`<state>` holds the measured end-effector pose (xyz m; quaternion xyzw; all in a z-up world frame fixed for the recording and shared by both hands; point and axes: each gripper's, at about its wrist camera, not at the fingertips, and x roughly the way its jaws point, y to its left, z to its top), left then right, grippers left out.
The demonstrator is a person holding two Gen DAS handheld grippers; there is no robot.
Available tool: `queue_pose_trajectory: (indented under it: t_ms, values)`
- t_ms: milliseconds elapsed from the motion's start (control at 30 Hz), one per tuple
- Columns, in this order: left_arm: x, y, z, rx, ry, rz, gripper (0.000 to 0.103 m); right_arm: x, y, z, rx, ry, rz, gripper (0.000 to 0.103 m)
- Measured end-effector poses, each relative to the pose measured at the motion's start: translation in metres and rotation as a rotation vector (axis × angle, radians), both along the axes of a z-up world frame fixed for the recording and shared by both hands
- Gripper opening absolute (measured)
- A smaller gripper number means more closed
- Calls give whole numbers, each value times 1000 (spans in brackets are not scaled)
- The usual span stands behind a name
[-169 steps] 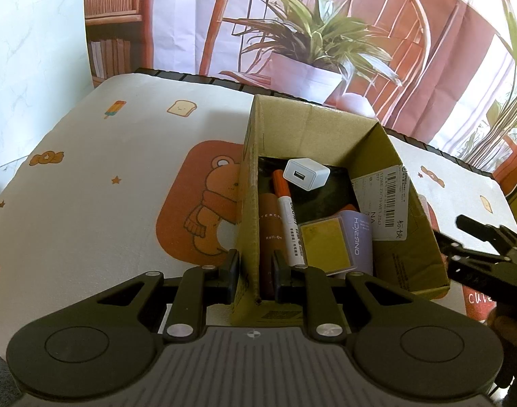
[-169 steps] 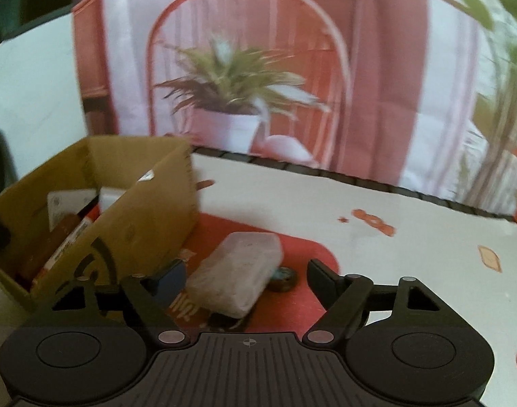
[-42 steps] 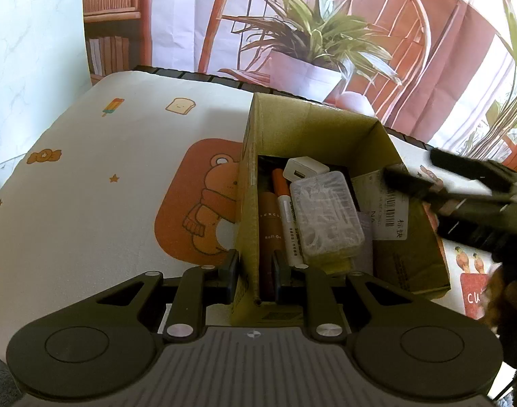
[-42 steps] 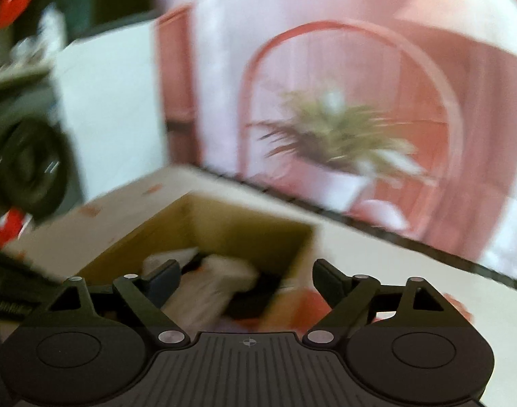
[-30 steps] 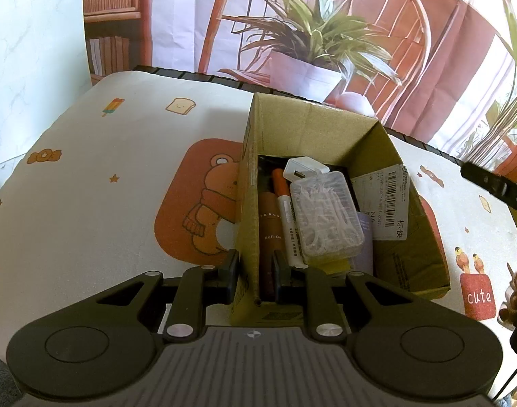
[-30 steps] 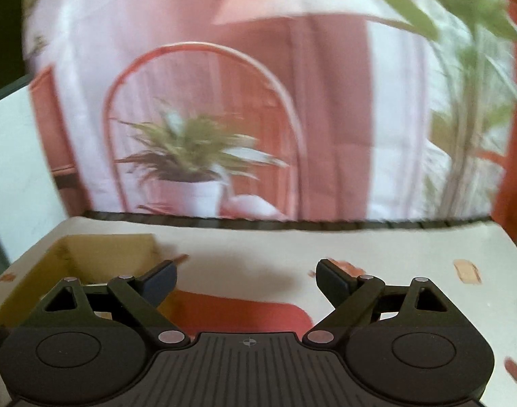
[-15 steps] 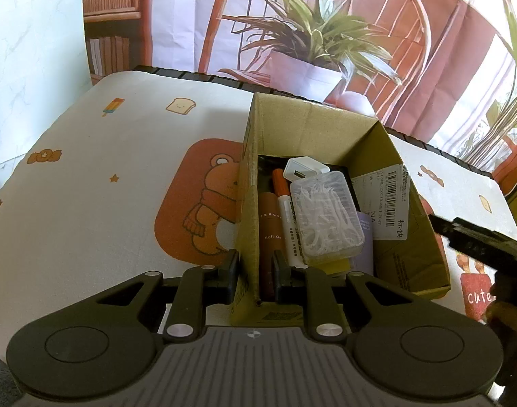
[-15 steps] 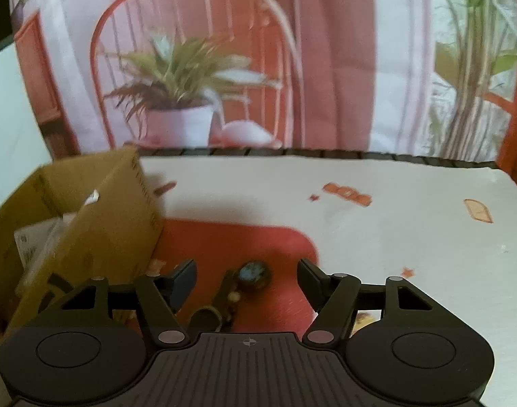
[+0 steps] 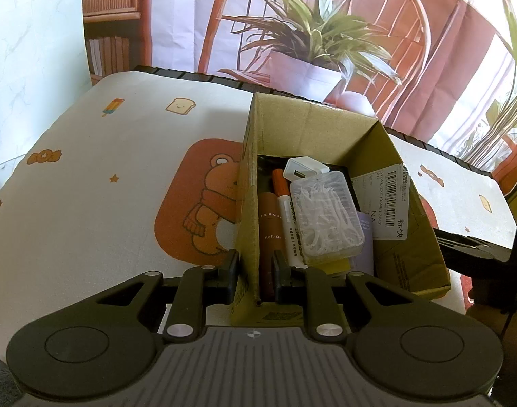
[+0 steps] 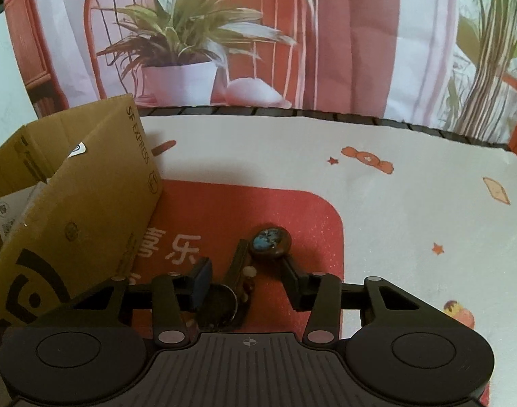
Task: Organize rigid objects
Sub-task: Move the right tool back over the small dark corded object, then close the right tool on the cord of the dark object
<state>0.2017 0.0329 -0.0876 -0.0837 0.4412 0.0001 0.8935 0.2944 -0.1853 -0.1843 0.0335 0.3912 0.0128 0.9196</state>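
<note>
An open cardboard box (image 9: 326, 129) stands on the patterned tablecloth. It holds a clear case of floss picks (image 9: 326, 217), a white charger (image 9: 306, 168), an orange marker (image 9: 285, 210) and a brown roll-on tube (image 9: 270, 224). My left gripper (image 9: 255, 273) is shut on the box's near wall. To the right of the box (image 10: 89, 203), a dark brown trinket (image 10: 270, 242) with a blue patch, a bar and a round disc lies on a red patch. My right gripper (image 10: 248, 283) straddles it with its jaws closing. A gap still shows beside the right finger.
The tablecloth (image 10: 394, 210) stretches bare to the right of the trinket. A backdrop printed with a potted plant (image 10: 180, 68) and a chair hangs behind the table's far edge. The right gripper's body (image 9: 479, 247) shows beside the box's right wall.
My right gripper came away from the box, sank towards the brown trinket on the red patch, and its jaws narrowed around it. The left gripper and the box stayed put.
</note>
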Motion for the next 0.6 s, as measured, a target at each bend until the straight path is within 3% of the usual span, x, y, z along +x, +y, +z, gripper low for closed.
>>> queue_pose_trajectory:
  t_ms: [167, 267, 367, 400, 600]
  values:
    - [0, 0, 0, 1, 0, 0, 20, 5, 15, -3, -108, -3, 49, 35]
    - [0, 0, 0, -1, 0, 0, 20, 5, 16, -1, -77, -1, 67, 17]
    - [0, -1, 0, 0, 0, 0, 20, 2, 17, 0, -69, -2, 62, 14]
    - [0, -1, 0, 0, 0, 0, 20, 1, 16, 1, -50, 0, 65, 8]
    - [0, -2, 0, 2, 1, 0, 20, -13, 6, 13, 28, -57, 49, 7]
